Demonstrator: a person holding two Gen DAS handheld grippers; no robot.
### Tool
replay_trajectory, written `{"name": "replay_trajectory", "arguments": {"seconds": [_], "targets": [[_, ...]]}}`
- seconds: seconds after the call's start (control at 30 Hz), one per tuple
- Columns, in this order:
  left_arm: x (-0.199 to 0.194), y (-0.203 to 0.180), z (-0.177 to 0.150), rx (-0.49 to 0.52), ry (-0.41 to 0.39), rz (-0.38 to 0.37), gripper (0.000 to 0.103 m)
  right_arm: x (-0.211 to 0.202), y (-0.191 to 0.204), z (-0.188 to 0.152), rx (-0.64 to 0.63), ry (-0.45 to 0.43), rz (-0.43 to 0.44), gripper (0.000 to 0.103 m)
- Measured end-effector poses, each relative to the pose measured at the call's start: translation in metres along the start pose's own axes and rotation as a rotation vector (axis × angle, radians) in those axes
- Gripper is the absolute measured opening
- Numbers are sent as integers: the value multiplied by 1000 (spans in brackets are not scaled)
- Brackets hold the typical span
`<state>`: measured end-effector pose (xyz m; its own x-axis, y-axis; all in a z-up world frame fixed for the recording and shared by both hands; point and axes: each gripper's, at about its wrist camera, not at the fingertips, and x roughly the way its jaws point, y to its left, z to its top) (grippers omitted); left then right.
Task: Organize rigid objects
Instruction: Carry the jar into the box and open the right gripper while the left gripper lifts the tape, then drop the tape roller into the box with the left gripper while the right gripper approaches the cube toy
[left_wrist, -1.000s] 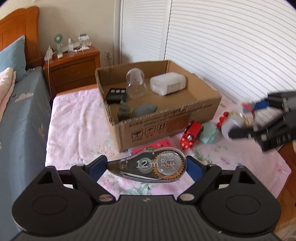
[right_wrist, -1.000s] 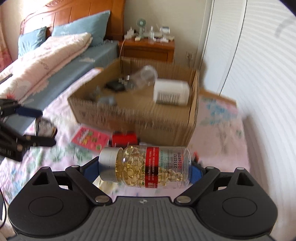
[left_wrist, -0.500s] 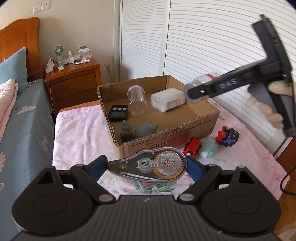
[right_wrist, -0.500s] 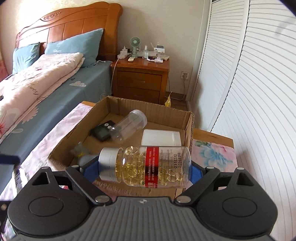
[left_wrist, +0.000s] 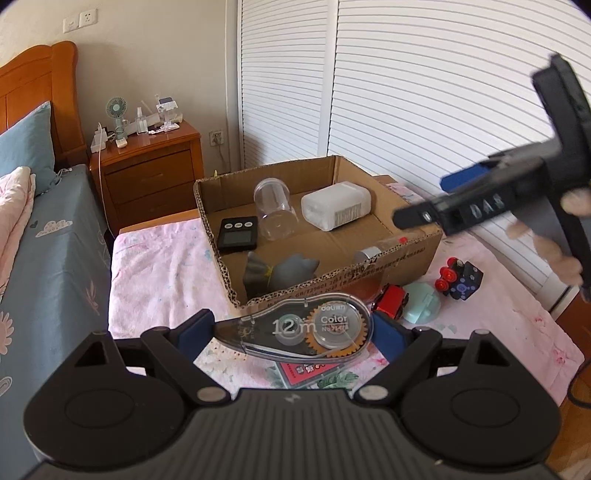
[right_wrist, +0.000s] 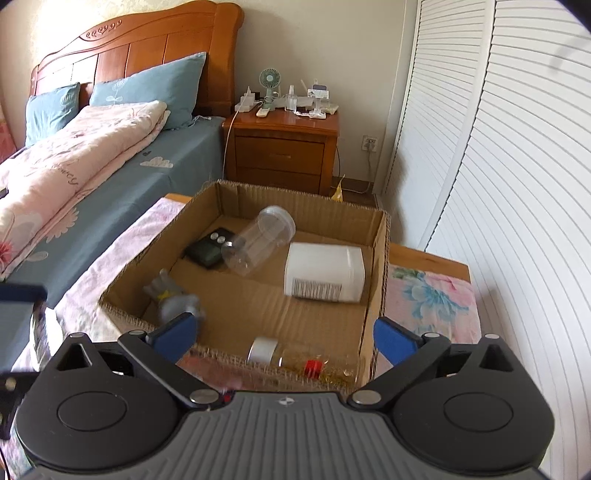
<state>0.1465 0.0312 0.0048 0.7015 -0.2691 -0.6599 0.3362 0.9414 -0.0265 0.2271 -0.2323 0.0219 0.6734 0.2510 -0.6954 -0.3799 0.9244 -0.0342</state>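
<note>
Inside carton: five objects.

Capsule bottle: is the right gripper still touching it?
Apart. In the right wrist view the right gripper is open, its blue pads spread wide, and the capsule bottle lies below them inside the cardboard box, near its front wall.

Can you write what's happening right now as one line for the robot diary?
left gripper: shut on tape dispenser | right gripper: open | capsule bottle: in cardboard box
</note>
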Motion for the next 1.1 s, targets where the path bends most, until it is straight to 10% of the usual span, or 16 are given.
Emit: {"name": "replay_trajectory", "arguments": {"seconds": [1.1], "targets": [[130, -25, 91, 77, 104, 61, 90, -15, 0, -87, 184, 10, -97, 103]]}}
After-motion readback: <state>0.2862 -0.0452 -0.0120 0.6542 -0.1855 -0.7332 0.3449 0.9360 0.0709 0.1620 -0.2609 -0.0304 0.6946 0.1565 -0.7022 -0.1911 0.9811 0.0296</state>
